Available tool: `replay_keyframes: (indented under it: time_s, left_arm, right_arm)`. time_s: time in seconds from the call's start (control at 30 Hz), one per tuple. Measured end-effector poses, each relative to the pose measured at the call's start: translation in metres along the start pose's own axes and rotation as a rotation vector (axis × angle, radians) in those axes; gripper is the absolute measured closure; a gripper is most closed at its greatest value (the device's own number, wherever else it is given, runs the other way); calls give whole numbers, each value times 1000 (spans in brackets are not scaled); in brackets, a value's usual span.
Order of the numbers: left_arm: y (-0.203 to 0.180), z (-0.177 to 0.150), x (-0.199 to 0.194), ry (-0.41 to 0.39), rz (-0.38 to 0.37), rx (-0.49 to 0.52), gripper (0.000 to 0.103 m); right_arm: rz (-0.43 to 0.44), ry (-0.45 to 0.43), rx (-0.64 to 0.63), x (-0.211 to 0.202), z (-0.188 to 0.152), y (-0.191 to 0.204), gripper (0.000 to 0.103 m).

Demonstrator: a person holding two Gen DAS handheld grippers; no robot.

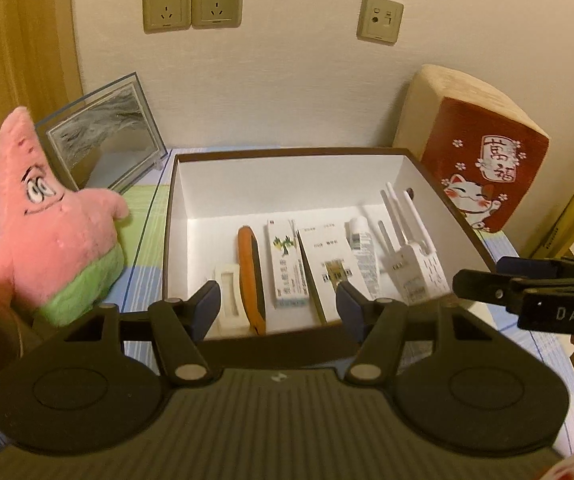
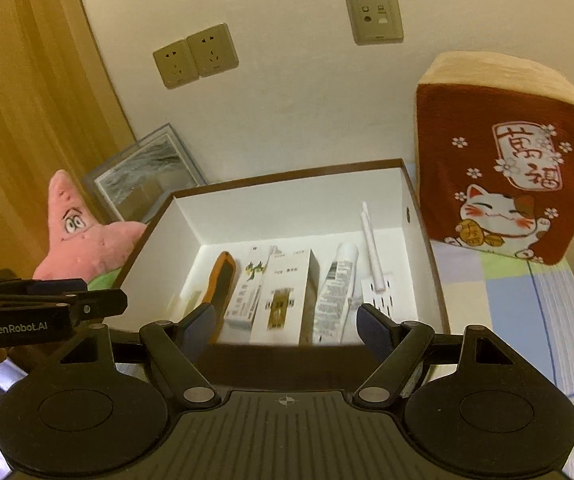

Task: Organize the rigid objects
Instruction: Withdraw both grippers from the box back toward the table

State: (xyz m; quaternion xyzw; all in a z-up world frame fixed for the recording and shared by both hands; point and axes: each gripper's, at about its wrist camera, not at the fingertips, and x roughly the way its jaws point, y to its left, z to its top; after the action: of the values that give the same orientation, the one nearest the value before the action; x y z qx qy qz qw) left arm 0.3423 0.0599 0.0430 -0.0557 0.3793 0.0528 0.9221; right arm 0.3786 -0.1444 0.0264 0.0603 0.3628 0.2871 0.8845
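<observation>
An open brown box with white inside holds a row of items: a white holder, an orange-and-black tool, a narrow white carton, a larger white carton, a white tube and a white router with antennas. My left gripper is open and empty over the box's near wall. My right gripper is open and empty there too.
A pink starfish plush stands left of the box, a framed picture leans behind it. A red lucky-cat cushion stands right of the box. Wall sockets are above.
</observation>
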Motion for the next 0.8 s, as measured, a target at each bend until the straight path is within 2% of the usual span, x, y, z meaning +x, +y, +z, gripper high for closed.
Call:
replay_keyframes:
  time_s: [0.33, 0.8]
  left_arm:
    - [-4, -36, -23, 31, -26, -23, 43]
    - [-11, -85, -35, 89, -31, -20, 43]
  right_arm:
    - [1, 19, 6, -30, -32, -2, 28]
    - [-20, 103, 20, -45, -79, -7, 28]
